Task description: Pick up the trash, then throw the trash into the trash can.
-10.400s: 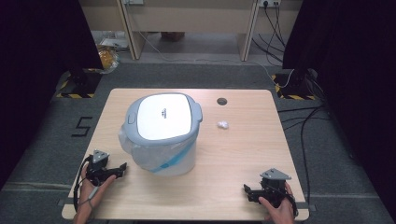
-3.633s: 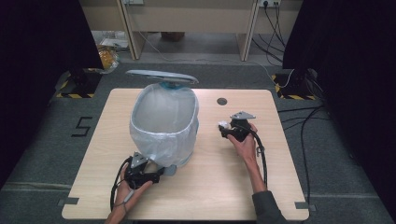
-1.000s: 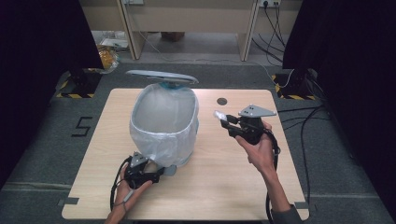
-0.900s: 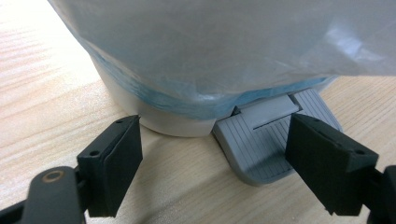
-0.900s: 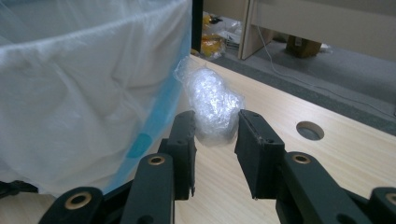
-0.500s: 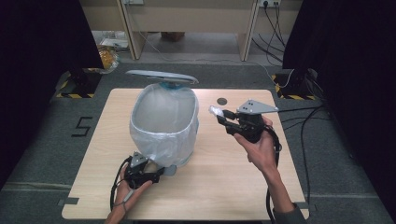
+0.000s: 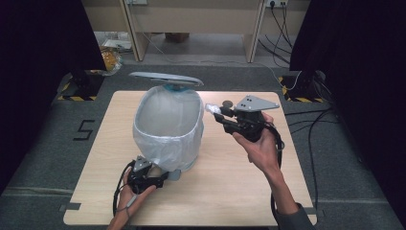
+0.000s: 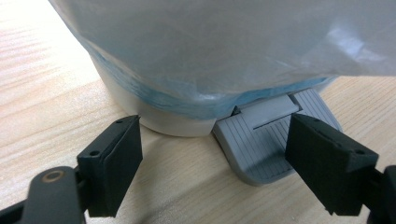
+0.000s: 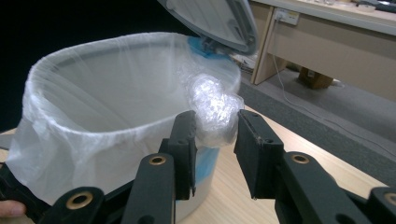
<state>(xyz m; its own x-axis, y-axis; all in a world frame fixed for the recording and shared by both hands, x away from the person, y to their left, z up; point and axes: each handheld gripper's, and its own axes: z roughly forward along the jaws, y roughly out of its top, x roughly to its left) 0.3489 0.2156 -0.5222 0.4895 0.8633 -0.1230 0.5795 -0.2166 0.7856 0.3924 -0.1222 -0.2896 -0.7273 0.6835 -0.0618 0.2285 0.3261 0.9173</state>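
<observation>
Here, at the left of the high view, the left gripper (image 7: 160, 178) rests low on the wooden table (image 7: 230, 191), right at the foot of the white bin (image 7: 167, 127). Its own view shows the jaws spread wide and pinching nothing, with the bin's grey foot pedal (image 8: 271, 140) lying between them, close to one jaw; whether that jaw touches the pedal is hard to tell.

The bin stands near the middle of the table, lined with a thin translucent bag (image 9: 93, 140) folded over its rim, a band of blue plastic showing lower down. Its grey lid (image 7: 166, 79) is tipped up at the far side, leaving the mouth uncovered.

Further right, the right gripper (image 7: 213, 111) is held up in the air by the person's hand (image 7: 261, 148), just beside the bin's rim and pointing toward it. Its jaws are pressed together on a crumpled ball of clear plastic wrap (image 9: 214, 111), which sits between the pads near their tips, level with the bin's upper edge and just outside the opening.
</observation>
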